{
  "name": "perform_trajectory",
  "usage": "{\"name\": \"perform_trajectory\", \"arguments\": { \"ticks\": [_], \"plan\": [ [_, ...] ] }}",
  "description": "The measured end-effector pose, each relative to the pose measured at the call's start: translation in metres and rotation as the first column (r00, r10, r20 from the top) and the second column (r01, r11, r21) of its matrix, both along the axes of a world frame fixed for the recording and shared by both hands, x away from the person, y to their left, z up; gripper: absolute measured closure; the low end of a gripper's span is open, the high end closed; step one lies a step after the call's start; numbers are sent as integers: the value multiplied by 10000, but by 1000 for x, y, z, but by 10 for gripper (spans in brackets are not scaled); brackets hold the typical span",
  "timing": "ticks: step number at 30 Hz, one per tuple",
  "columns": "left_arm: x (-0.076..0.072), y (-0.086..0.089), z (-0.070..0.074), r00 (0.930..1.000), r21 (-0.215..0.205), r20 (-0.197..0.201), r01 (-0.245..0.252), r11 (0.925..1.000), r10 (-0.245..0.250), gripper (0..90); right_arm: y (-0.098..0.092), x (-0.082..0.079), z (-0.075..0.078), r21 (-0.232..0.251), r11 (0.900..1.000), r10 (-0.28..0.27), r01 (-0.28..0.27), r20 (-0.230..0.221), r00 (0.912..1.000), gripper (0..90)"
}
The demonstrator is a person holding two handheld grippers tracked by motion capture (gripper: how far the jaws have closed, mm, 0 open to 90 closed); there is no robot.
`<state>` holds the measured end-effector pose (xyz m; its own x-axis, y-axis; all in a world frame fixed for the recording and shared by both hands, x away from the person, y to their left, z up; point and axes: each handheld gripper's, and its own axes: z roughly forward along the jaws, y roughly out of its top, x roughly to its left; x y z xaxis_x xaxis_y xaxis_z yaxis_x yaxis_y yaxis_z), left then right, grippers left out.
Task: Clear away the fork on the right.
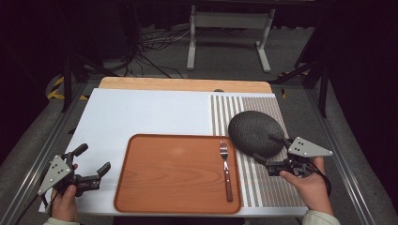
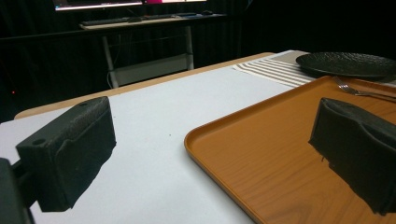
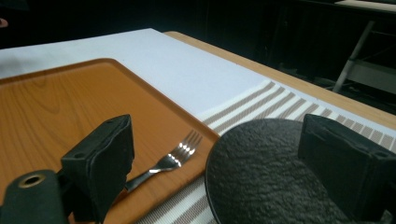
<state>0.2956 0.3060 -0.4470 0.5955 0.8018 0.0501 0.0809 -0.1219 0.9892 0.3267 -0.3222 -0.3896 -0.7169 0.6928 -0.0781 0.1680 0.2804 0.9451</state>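
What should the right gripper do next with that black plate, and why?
Probably ease the right gripper forward and close on the black plate at its near rim. Its jaws stand open on either side of that edge, not yet gripping, and the plate lies on the striped mat beside the tray.

Black pebbled plate (image 1: 255, 132), orange wood-grain tray (image 1: 173, 173), brown-and-white striped mat (image 1: 267, 183), silver fork (image 1: 225, 168) with brown handle
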Motion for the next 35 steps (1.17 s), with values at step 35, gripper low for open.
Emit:
{"name": "perform_trajectory", "arguments": {
  "ticks": [35],
  "plan": [
    [1,4,-1,10000,-287,39,-28,9996,29,6,-26,-8,-57,418,9965,-674,721,-1057,9921,113]
  ]
}}
